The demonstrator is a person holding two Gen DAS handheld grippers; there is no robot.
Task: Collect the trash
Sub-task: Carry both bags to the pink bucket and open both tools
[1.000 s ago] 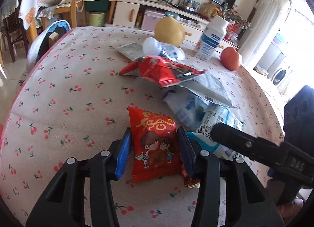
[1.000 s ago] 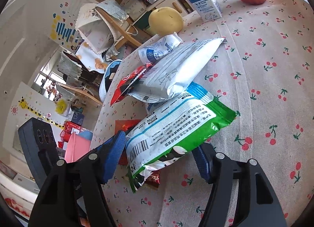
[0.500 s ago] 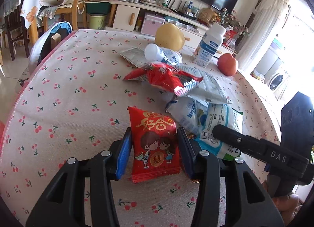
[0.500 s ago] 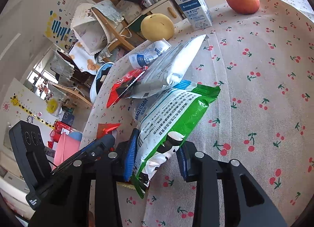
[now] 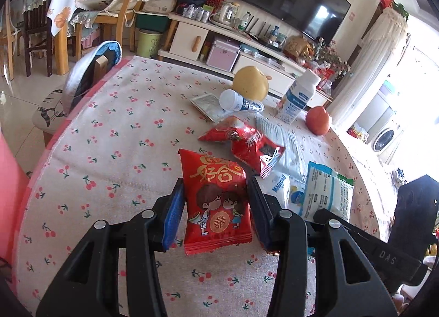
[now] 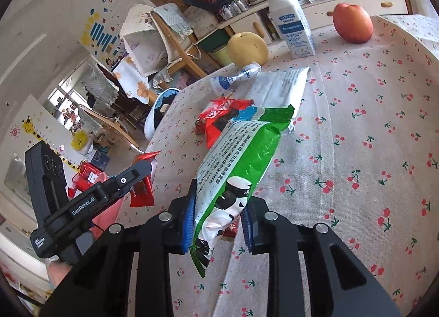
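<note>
Right gripper [image 6: 216, 221] closing, pads pinching green-white plastic snack bag [image 6: 241, 157] (frame centre) | left gripper [image 5: 215, 212] clamps red cartoon-print foil packet [image 5: 216, 201] | lift both slowly, keep grips firm.

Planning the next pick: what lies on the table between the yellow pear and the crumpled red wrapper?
In the left wrist view, a small white bottle lies on its side between the yellow pear and the crumpled red wrapper.

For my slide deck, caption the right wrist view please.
Right tongs closing on a green-and-white snack bag, pinched above the cherry-print tablecloth.
</note>
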